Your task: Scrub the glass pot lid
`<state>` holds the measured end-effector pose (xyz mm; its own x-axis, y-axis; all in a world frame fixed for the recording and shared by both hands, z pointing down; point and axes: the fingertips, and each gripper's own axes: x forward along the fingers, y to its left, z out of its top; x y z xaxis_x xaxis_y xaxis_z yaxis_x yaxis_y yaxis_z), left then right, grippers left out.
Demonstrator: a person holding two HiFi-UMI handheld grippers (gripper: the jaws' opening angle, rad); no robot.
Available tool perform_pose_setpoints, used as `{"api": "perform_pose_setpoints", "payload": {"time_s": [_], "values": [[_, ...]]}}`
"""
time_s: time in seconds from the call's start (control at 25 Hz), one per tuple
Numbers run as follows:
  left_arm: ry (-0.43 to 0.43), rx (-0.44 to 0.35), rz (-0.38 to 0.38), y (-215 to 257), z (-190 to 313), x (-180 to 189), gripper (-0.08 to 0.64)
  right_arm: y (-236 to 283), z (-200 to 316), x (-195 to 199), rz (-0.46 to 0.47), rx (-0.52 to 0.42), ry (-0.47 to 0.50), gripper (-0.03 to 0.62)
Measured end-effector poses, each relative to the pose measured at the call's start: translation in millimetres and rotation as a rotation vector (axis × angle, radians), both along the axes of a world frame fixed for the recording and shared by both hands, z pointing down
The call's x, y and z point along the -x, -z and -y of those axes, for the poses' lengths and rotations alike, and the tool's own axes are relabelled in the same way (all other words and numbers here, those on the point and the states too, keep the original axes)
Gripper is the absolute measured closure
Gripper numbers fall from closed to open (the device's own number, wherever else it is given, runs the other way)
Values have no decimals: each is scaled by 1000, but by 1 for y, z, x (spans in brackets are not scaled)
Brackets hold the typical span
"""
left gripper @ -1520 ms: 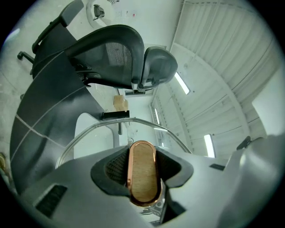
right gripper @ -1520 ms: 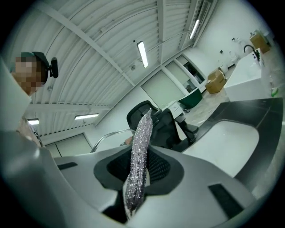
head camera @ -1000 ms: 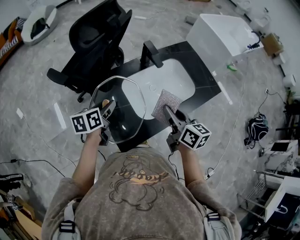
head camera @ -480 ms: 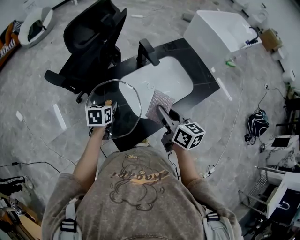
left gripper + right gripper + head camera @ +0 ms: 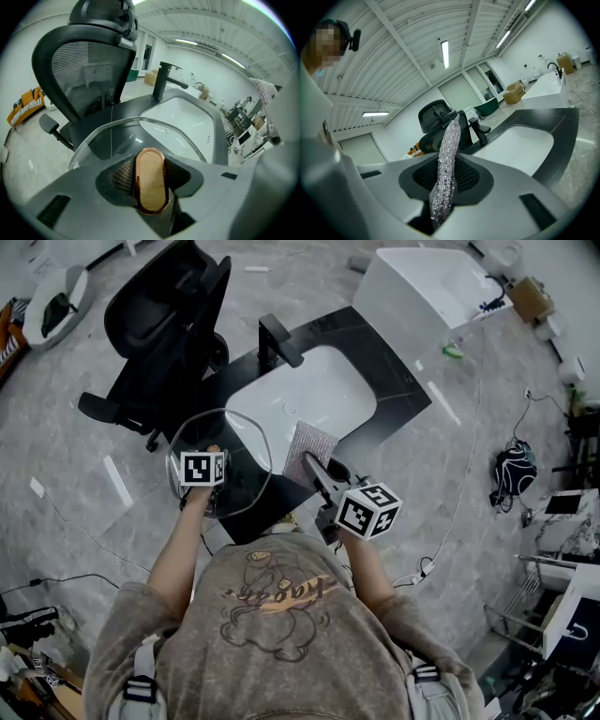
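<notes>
The glass pot lid (image 5: 236, 454) hangs over the front left corner of the black counter (image 5: 394, 381). My left gripper (image 5: 210, 457) is shut on its knob. In the left gripper view the wooden, copper-rimmed knob (image 5: 150, 180) sits between the pads, and the clear lid rim (image 5: 117, 125) curves beyond it. My right gripper (image 5: 314, 468) is just right of the lid, shut on a silver scrub pad (image 5: 309, 444). In the right gripper view the sparkly pad (image 5: 446, 159) stands edge-on between the jaws. The pad and the lid are close, but I cannot tell if they touch.
A white sink basin (image 5: 305, 395) is set in the counter with a black faucet (image 5: 278, 341) at its far end. A black office chair (image 5: 159, 324) stands to the left and a white box (image 5: 422, 287) behind. Cables lie on the grey floor (image 5: 469, 484).
My left gripper has turned with the lid, so its marker cube now faces up and the lid looks rounder. The right gripper and the pad keep their place beside the lid.
</notes>
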<state>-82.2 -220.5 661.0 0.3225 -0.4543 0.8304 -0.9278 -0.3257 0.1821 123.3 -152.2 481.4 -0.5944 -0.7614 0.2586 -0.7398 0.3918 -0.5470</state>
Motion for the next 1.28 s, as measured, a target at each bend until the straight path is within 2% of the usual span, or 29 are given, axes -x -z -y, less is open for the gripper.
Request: {"api": "perform_pose_setpoints", "payload": {"time_s": [0.24,0.44,0.52,0.56,0.72,0.8,0.92,1.0,1.12,1.28], "values": [[4,1,28,-2,6,-5,383,-11,-3,2,1,29,5,509],[13,45,65,-2,-3,-7,380,-19,-1,5,-18,38,10,509],[17,-47,122,12,8,2,380,-22,1,5,-32,41,9,509],[23,-81,123,18,11,4,380,-23,1,5,-38,43,7,509],[37,-181,-4,57,7,-8,398,-24,4,7,-62,42,5,509],[20,-257,-51,85,0,-12,536,-21,5,9,-81,32,6,509],[0,-350,-112,122,-17,-15,541,-12,3,15,-125,-5,3,509],[3,-403,-122,142,-30,-12,541,-5,2,18,-177,-40,-3,509],[25,-452,-128,162,-44,-4,541,2,3,25,-239,-82,-7,509],[38,-474,-147,166,-52,-1,541,0,3,33,-276,-97,3,509]]}}
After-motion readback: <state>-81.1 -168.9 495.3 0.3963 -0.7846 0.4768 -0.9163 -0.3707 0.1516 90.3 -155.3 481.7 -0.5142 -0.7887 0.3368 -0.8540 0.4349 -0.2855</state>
